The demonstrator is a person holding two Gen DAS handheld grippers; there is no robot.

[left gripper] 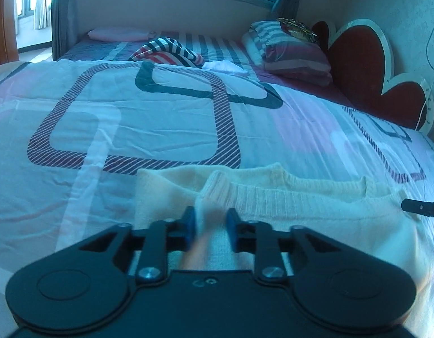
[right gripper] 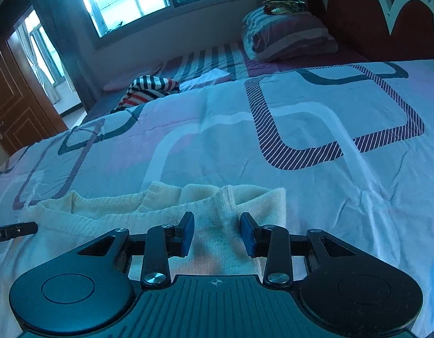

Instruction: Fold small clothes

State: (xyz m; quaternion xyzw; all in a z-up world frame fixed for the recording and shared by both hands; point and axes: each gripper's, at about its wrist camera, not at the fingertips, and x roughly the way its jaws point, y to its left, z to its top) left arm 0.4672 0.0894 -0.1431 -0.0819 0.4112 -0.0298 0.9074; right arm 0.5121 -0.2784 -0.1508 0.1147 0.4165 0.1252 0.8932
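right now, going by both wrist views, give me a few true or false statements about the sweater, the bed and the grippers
1. The cream knitted sweater lies on the patterned quilt. True.
2. The left gripper is pinching sweater fabric. True.
3. The right gripper holds a sock. False: its blue pads straddle a sweater fold.
4. The striped pillow rests on the sweater. False: it sits far off by the red headboard.
5. The striped garment lies beyond the quilt. True.
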